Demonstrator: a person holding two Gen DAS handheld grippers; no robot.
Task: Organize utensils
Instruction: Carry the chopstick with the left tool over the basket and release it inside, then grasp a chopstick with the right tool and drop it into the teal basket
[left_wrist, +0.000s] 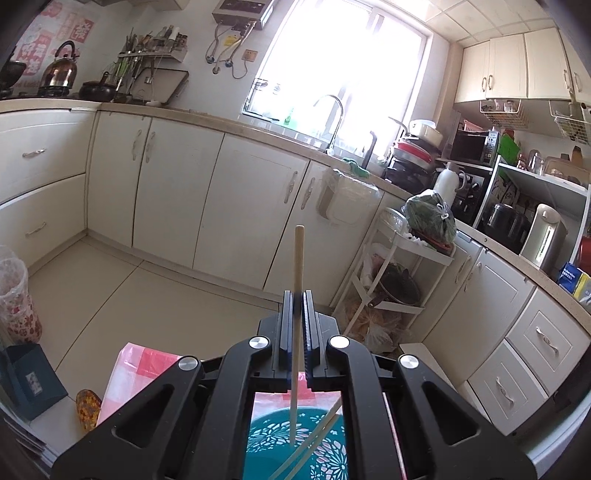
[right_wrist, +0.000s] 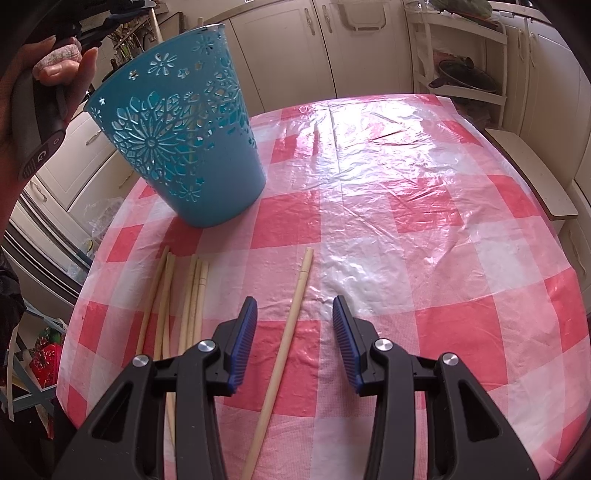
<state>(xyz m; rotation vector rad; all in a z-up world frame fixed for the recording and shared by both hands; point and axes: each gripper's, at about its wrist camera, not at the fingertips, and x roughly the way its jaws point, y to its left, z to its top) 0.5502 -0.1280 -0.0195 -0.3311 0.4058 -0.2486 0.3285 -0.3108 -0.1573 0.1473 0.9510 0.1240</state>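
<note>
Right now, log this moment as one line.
left gripper: shut on chopstick above teal holder | right gripper: open over single chopstick on tablecloth

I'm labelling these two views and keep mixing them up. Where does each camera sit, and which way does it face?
Left wrist: sits on the left gripper, facing almost level across the kitchen; its jaws pinch a chopstick above the blue holder.
Right wrist: sits on the right gripper, facing down at the checked tablecloth; open jaws straddle a lone chopstick; a hand shows top left.
Shared: the blue holder, tablecloth, kitchen cabinets.
</note>
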